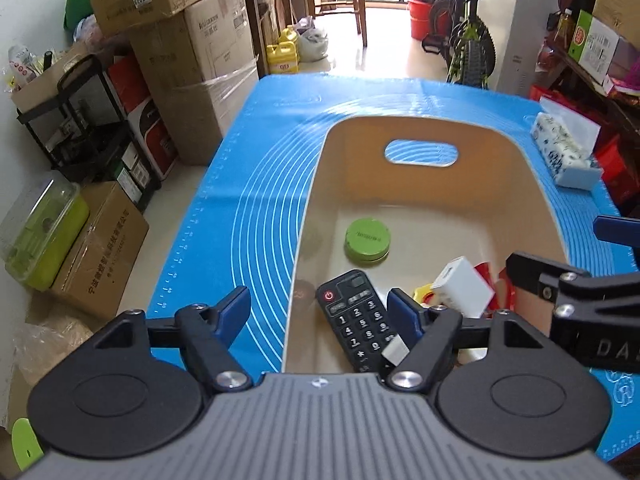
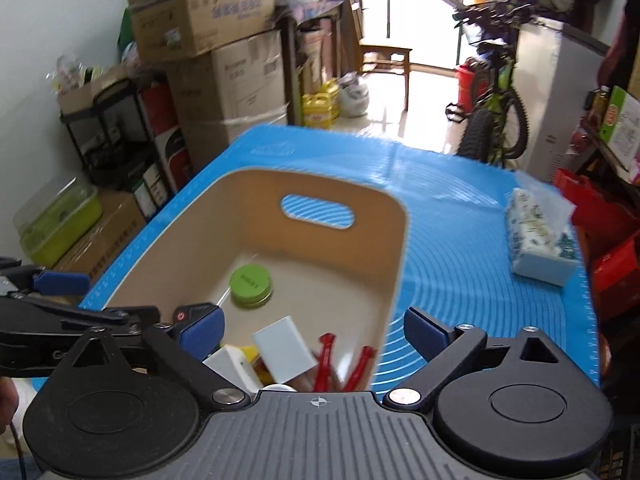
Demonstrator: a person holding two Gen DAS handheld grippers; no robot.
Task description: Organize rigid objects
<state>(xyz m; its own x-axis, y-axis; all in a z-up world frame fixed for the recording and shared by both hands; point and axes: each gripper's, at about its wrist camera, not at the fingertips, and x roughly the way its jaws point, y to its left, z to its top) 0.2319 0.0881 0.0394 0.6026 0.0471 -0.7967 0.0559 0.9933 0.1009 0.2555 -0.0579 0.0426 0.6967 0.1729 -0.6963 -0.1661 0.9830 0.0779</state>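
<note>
— So, what's in the bin (image 1: 496, 148)?

— It's a beige tub with a slot handle cut in the far wall, sitting on the blue mat (image 1: 248, 184) over the worktop. On its floor I see a round green tin (image 1: 367, 239), lid up, lying flat towards the far end. Nearer me lies a black remote (image 1: 354, 318), red power button at its far end, keypad facing up. Right of it sits a white charger block (image 1: 464, 286), tilted, resting on a heap with something yellow and some red pieces. From my right camera those red pieces look like clips (image 2: 346, 364), blurred; a second white block (image 2: 232, 366) lies just beside the first.

— And your left jaws (image 1: 320, 308)?

— Spread wide, gripping nothing. They hang above the bin's near left corner; one finger over the mat outside, the other over the remote. I cannot tell whether it touches.

— The right jaws (image 2: 316, 330)?

— Also wide apart, empty, above the near end of the bin, over the heap.

— Anything else on the mat?

— A tissue pack (image 2: 540, 240), well apart, to the right.
</note>
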